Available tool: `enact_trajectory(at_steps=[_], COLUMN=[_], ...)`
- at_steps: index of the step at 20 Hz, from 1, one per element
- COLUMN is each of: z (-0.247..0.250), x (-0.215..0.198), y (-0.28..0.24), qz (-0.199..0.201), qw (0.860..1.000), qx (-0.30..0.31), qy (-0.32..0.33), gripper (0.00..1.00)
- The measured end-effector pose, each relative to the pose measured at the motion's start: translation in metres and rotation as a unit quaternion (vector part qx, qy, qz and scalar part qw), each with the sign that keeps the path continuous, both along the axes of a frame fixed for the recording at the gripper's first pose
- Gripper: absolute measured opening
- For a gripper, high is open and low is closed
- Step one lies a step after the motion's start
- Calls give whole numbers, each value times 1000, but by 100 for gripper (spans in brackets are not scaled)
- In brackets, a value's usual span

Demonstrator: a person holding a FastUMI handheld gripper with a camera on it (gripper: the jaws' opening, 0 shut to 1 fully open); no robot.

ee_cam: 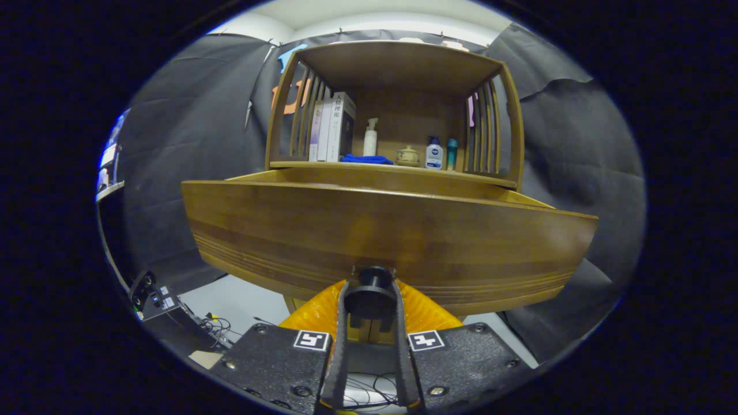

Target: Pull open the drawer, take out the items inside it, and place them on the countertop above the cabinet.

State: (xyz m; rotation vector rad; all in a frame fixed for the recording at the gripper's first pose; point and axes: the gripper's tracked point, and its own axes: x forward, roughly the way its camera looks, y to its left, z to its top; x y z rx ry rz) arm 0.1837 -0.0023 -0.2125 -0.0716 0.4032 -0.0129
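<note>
Two fingers of the gripper [369, 300] clench the dark round knob [372, 281] low on the drawer [380, 236] front, pointing level and straight at it. The drawer is pulled out toward the gripper, its long front running crosswise. Beyond it, on the counter [490, 176] of the wooden cabinet, stand books [333, 128], a pump bottle [370, 138], a blue cloth [365, 159], a small lidded pot [407, 155] and two more bottles [440, 153].

- drawer [386, 230] pulled out from cabinet [398, 63], its front just ahead of gripper [369, 300]
- knob [372, 294] on drawer front, between both fingers, pinched
- countertop [392, 166] above and behind drawer
- on it, left to right: books [333, 128], cloth [364, 159], pump bottle [370, 137], lidded jar [407, 155], two small bottles [434, 153]
</note>
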Motion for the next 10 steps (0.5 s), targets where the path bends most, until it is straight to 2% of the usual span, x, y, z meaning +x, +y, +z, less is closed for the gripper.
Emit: enact_trajectory(at_steps=[2, 5, 7, 10], z=[-2, -4, -3, 6], x=[-4, -12, -17, -23], y=[1, -4, 1, 11], qz=[7, 7, 13, 37], qw=[1000, 999, 999, 998], qx=[-7, -17, -2, 16], qy=[11, 28, 42, 56], gripper=[38, 50, 54, 67])
